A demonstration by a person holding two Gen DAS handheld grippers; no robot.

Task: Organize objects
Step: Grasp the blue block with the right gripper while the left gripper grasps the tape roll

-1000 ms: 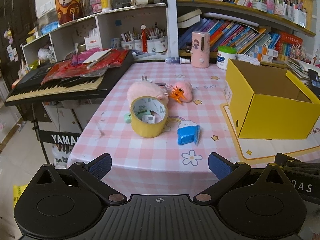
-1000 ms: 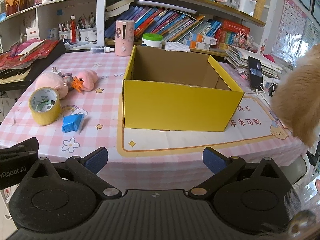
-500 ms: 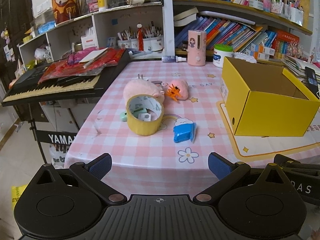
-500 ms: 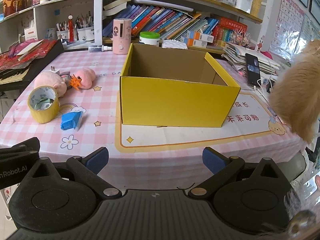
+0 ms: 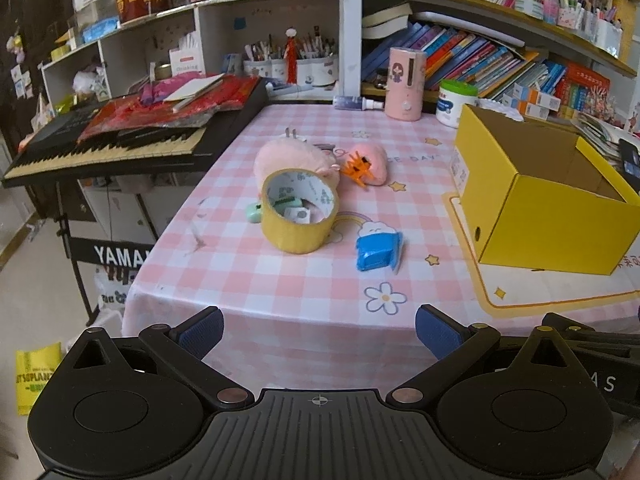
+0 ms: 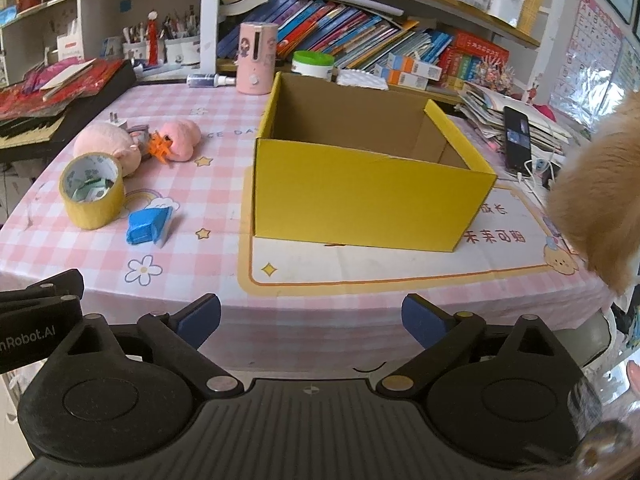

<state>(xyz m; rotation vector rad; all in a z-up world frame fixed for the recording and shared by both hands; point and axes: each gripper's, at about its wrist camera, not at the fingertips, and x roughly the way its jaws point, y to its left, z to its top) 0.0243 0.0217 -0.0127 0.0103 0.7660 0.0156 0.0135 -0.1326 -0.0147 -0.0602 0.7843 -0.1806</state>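
Beyond left tool: tape roll, apart.

A furry tan shape runs off the right edge of the right wrist view, too blurred to name. The yellow box hides its own floor behind the near wall, and in the left wrist view its right end is cut by the frame. The tape roll covers most of a small green thing and the front of the pink plush toy. The small bits inside the roll are too small to tell. The keyboard lies half buried under red packets.
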